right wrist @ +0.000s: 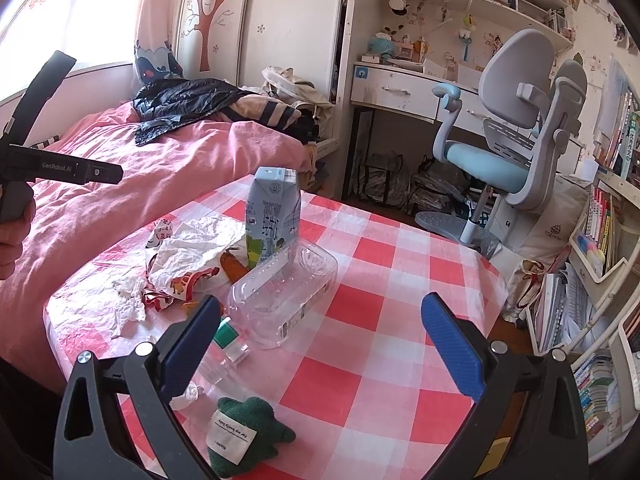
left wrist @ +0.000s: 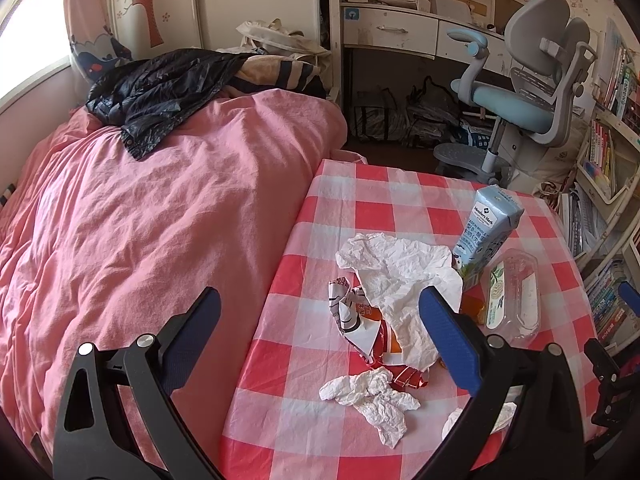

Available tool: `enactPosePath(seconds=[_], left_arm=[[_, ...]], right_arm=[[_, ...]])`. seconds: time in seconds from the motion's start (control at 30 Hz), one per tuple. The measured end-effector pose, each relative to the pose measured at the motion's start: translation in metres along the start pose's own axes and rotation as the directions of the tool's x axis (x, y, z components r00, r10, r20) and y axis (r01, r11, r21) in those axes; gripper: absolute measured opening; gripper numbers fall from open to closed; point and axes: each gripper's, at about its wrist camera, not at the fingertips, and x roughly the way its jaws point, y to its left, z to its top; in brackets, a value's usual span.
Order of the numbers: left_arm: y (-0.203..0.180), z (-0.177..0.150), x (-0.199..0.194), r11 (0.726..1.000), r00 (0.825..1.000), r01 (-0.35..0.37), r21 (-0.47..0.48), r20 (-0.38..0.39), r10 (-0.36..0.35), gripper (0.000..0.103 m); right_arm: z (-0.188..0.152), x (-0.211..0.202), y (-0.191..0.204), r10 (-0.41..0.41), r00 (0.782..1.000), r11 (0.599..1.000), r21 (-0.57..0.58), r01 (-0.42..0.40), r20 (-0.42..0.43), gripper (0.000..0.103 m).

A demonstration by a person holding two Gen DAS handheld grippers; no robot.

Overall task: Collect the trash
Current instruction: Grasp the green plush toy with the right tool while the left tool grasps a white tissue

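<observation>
Trash lies on the red-and-white checked table (left wrist: 360, 208) (right wrist: 384, 248): a large crumpled white paper (left wrist: 400, 272) (right wrist: 192, 248), a torn red-and-white wrapper (left wrist: 360, 324) (right wrist: 180, 284), a small crumpled tissue (left wrist: 372, 398) (right wrist: 128, 300), a blue milk carton (left wrist: 488, 228) (right wrist: 274, 216) standing upright, and a clear plastic box (left wrist: 512, 296) (right wrist: 284, 288). My left gripper (left wrist: 320, 320) is open and empty, above the table's left edge, near the wrapper. My right gripper (right wrist: 320, 320) is open and empty, just in front of the plastic box. A dark green cloth item with a white label (right wrist: 244, 428) lies below it.
A bed with a pink quilt (left wrist: 160, 208) (right wrist: 160, 168) borders the table's left side, with a black jacket (left wrist: 160, 88) on it. A grey-and-blue desk chair (left wrist: 532, 92) (right wrist: 508, 132) and a desk stand beyond. Bookshelves (right wrist: 600, 240) stand at the right.
</observation>
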Motion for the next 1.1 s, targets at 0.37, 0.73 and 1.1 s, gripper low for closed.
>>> enactPosePath(seconds=[0.37,0.73,1.1], left_arm=[[0.030,-0.003,0.014,0.998,0.998,0.010,-0.059,-0.058,-0.013,0.096],[0.043,-0.013,0.021,0.997,0.994,0.030,-0.066,-0.107,-0.037,0.095],[-0.021,-0.057,0.051,0.953,0.949,0.197,0.230,-0.288,-0.126,0.094]], right_arm=[[-0.010,0.002,-0.015,-0.022,0.997,1.000,0.000,0.022,-0.071,0.097],[-0.039,0.011,-0.019,0.155,0.953,0.988,0.041,-0.150,-0.259,0.076],[-0.054,0.023,0.018,0.279,0.875,0.954,0.006,-0.301,-0.395,0.065]])
